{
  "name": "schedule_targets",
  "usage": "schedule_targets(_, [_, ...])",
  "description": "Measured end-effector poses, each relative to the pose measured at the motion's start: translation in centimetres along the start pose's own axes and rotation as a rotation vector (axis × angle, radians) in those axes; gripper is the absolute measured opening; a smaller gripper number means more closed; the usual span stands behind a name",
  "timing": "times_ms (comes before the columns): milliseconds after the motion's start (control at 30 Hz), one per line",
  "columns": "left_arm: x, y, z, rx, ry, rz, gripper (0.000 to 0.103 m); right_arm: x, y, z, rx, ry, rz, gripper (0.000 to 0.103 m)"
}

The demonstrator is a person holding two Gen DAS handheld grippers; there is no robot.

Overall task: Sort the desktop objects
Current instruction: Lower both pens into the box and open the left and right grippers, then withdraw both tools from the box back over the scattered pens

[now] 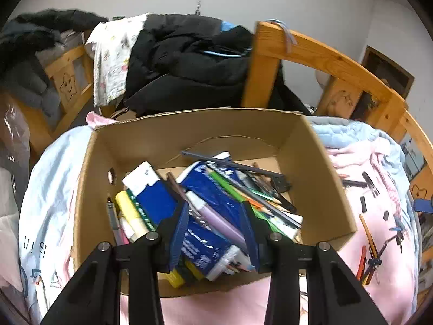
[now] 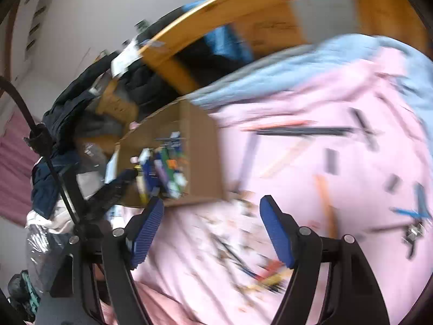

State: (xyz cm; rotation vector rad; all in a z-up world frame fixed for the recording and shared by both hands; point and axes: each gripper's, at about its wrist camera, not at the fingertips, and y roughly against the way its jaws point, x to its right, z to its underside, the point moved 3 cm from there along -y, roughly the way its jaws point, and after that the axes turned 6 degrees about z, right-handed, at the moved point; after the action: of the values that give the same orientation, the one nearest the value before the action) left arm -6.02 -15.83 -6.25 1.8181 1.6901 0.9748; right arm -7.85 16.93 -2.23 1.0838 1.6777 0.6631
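On the pink bedspread (image 2: pixel 270 162) the cardboard box (image 1: pixel 189 135) already holds markers and pencils, both the left gripper (image 1: pixel 216 208) and right gripper (image 2: pixel 211 208) spread and empty, while loose pencils (image 2: pixel 303 130) beside it remain unsorted.

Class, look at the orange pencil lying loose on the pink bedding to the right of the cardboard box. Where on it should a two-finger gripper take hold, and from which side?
Grip the orange pencil near mid-shaft, coming from above with the fingers closing across its width. It lies flat on the pink bedding, and other pens crowd its lower end, so the upper half probably offers clearer access.
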Motion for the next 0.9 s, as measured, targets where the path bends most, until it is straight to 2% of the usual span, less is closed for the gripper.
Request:
schedule_targets(200, [4.2, 0.8, 0.6, -0.010, -0.105, -0.013, 0.039, 9.7, 3.4, 3.2, 0.063, -0.170, 0.021, 0.075])
schedule_targets(267, [5.4, 1.1, 0.9, -0.013, -0.145, -0.023, 0.040, 12.1, 3.8, 4.2, 0.097, -0.215, 0.019, 0.075])
schedule_targets(333, [6.5, 1.6, 1.0, -0.003, -0.181, -0.041, 0.040, 14.1, 3.6, 4.9, 0.095, -0.279, 0.003, 0.075])
schedule_targets(467, [8.1, 2.4, 1.6, 0.016, -0.224, -0.055, 0.040, 16.1, 4.2, 4.8, 0.099, -0.339, -0.022, 0.075])
schedule_targets(567, [9.4, 2.5, 2.2, 0.003, -0.241, -0.021, 0.040, 17.0, 4.7, 5.0, 0.121, -0.376, -0.060, 0.075])
schedule_targets(733, [12.2, 2.2, 3.3, -0.029, -0.288, 0.030, 0.041, 17.3, 3.6, 6.0, 0.054, -0.434, -0.169, 0.077])
schedule_targets(800, [13.1, 2.1, 3.7, -0.037, -0.309, 0.056, 0.041, 17.3, 3.5, 6.3, 0.046, -0.448, -0.180, 0.077])
schedule_targets(900, [14.3, 2.0, 4.4, -0.054, -0.349, 0.085, 0.041, 17.3, 4.4, 6.2, 0.078, -0.441, -0.184, 0.077])
